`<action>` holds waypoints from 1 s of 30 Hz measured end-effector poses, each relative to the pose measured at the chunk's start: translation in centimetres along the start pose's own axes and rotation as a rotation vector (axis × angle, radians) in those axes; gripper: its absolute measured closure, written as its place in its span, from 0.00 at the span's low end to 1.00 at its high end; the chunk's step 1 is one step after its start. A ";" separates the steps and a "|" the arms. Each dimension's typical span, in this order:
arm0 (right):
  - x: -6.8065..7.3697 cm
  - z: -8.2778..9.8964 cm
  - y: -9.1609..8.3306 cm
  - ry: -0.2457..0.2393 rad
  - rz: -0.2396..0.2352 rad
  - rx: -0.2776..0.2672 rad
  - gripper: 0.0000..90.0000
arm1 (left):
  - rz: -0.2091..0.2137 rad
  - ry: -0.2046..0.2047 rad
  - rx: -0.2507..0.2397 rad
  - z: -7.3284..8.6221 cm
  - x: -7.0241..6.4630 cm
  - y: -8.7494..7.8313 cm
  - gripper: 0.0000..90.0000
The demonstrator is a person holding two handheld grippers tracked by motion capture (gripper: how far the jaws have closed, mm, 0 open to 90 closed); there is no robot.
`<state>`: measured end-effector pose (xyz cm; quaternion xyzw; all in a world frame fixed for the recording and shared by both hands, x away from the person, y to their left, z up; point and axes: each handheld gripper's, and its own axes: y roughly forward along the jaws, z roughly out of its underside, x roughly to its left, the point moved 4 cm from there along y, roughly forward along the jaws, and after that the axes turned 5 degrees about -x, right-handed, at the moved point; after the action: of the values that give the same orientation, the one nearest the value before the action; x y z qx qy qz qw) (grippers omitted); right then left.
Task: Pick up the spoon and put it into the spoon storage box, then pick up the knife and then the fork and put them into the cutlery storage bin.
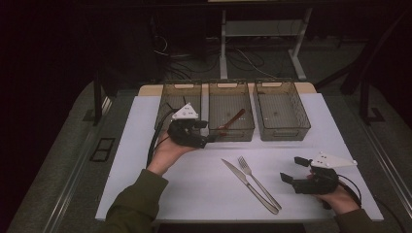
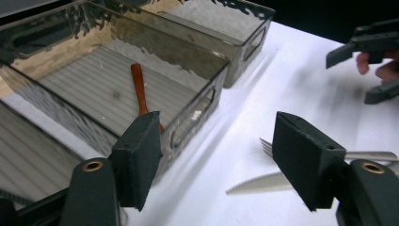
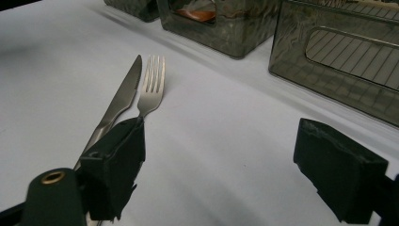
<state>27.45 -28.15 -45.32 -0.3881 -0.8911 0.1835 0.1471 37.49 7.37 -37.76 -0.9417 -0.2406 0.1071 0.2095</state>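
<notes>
Beside the middle bin (image 1: 231, 118), the left gripper (image 1: 210, 139) gapes empty. Its wooden spoon (image 1: 232, 121) lies inside. Right gripper (image 1: 291, 170) idles open, holding nothing

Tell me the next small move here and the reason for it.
Probably swing the left hand-held gripper down to the fork: its jaws stand open and empty, the wooden spoon already lies in the middle bin, and fork and knife wait on the table.
</notes>
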 end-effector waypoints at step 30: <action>0.0 0.1 0.0 -0.013 -0.004 0.010 0.18 | -0.047 -0.022 -0.078 9.2 -2.4 -5.7 0.03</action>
<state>27.40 -28.18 -45.42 -0.3845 -0.8918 0.1903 0.1438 30.34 13.87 -43.21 -0.9420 -0.2689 0.1030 0.1724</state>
